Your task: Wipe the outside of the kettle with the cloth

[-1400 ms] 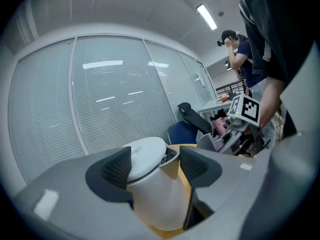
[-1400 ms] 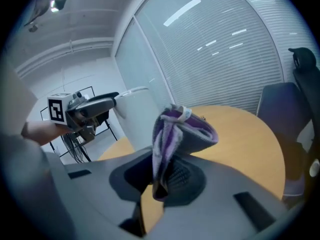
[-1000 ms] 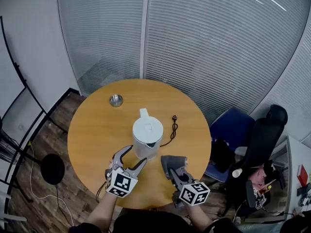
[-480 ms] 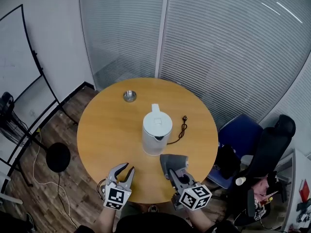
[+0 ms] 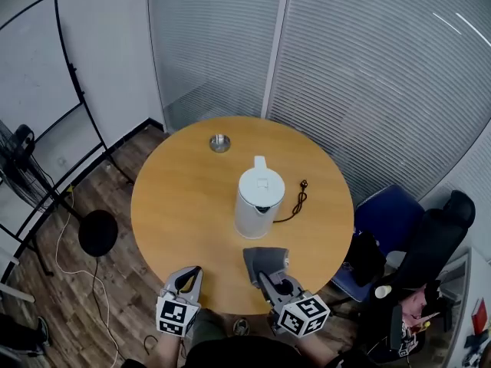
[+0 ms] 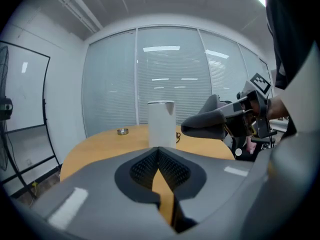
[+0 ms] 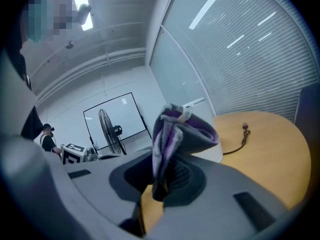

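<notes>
A white kettle (image 5: 259, 202) stands upright near the middle of the round wooden table (image 5: 184, 198); it also shows straight ahead in the left gripper view as the kettle (image 6: 161, 124). My right gripper (image 5: 270, 273) hangs over the table's near edge, shut on a folded grey cloth (image 5: 263, 263), which the right gripper view shows bunched between the pads, the cloth (image 7: 177, 134). My left gripper (image 5: 187, 280) is off the table's near edge, left of the right one, shut with nothing between its pads (image 6: 159, 166).
A black power cord (image 5: 296, 199) lies right of the kettle. A small metal dish (image 5: 220, 142) sits at the table's far side. Chairs (image 5: 399, 236) stand to the right, a black floor base (image 5: 97, 233) and a whiteboard (image 5: 34, 67) to the left. Glass walls with blinds behind.
My left gripper pulled back from beside the kettle to the table's near edge and went from wide open to shut. The right gripper, still holding the cloth, shifted slightly.
</notes>
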`<state>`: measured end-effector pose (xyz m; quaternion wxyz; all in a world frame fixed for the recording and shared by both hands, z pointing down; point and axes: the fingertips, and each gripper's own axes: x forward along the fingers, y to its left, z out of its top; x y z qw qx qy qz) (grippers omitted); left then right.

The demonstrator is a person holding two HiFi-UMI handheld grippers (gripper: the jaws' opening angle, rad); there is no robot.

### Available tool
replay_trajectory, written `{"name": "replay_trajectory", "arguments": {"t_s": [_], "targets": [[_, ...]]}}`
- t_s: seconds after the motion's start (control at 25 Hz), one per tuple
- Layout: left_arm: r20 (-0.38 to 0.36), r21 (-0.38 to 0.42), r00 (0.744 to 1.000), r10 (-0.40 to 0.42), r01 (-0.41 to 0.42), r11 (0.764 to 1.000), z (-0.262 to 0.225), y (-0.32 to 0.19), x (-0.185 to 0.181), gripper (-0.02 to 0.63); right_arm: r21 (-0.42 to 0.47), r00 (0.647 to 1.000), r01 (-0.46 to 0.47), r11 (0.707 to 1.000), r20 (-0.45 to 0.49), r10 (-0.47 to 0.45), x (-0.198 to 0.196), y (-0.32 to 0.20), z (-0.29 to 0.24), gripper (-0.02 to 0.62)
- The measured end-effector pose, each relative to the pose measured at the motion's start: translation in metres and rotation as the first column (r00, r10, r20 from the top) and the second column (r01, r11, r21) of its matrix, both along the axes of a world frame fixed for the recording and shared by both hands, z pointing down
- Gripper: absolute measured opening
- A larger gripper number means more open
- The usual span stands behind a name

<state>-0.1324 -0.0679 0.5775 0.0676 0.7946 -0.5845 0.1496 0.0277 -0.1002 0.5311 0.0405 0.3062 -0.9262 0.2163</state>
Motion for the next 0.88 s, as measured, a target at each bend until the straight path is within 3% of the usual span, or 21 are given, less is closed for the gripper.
{"name": "replay_trajectory", "arguments": {"t_s": [0.32, 0.6, 0.88], "targets": [[-0.063, -0.001, 0.993, -0.096, 0.096, 0.995, 0.007, 0.015, -0.008, 0.011, 0.020, 0.999, 0.026, 0.999, -0.046, -0.025, -0.004, 0.003, 0.005, 0.041], [-0.063, 0.055, 0.997, -0.053, 0.056, 0.997, -0.006, 0.011, 0.003, 0.010, 0.018, 0.999, 0.024, 1.000, -0.049, -0.023, -0.004, 0.003, 0.007, 0.041], [-0.070, 0.049, 0.997, -0.044, 0.047, 0.998, -0.009, 0.007, 0.007, 0.009, 0.019, 0.999, 0.017, 1.000, -0.039, -0.016, -0.004, 0.000, 0.005, 0.041]]}}
